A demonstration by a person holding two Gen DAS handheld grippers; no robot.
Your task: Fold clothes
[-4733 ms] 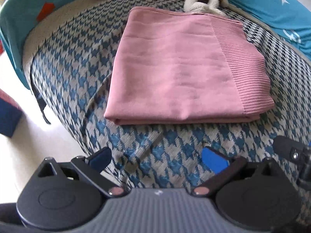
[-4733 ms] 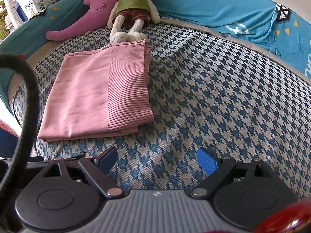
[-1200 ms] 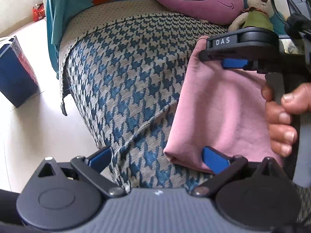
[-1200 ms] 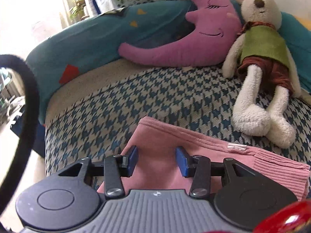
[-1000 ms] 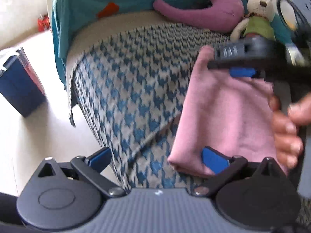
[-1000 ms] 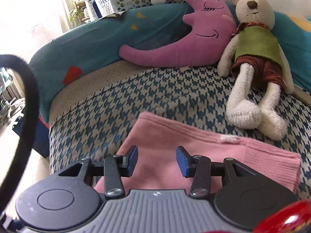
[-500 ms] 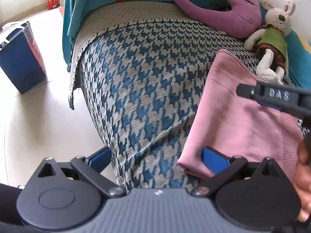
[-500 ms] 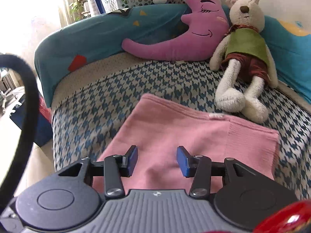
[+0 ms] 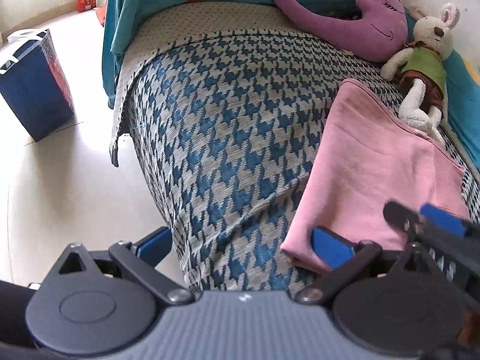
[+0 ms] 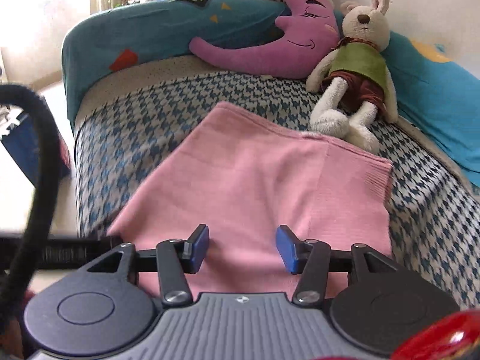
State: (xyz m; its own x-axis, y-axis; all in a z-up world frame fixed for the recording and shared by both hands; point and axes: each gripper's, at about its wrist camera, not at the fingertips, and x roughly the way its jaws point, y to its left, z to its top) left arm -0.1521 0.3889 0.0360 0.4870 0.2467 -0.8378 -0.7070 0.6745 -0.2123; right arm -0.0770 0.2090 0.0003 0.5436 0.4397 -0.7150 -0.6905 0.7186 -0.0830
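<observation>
- The pink garment point(image 10: 249, 186) lies folded flat on the bed point(image 9: 228, 114), near the front edge. Its far edge is close to the toy rabbit's point(image 10: 354, 69) feet.
- It looks like a neat square with straight sides, so the folding seems mostly done. I can't tell if one more fold is planned.
- The right claw point(image 10: 242, 248) is above the near part of the garment. Its jaws are opening, and the blue pads are not pressing on the cloth — it holds nothing.
- The left claw point(image 9: 240, 244) is spread wide at the front edge of the bed. One blue pad point(image 9: 330, 250) is right at the garment's near corner, but it grips nothing.
- What may be left — a small tidy-up of that corner, or moving the garment away.
</observation>
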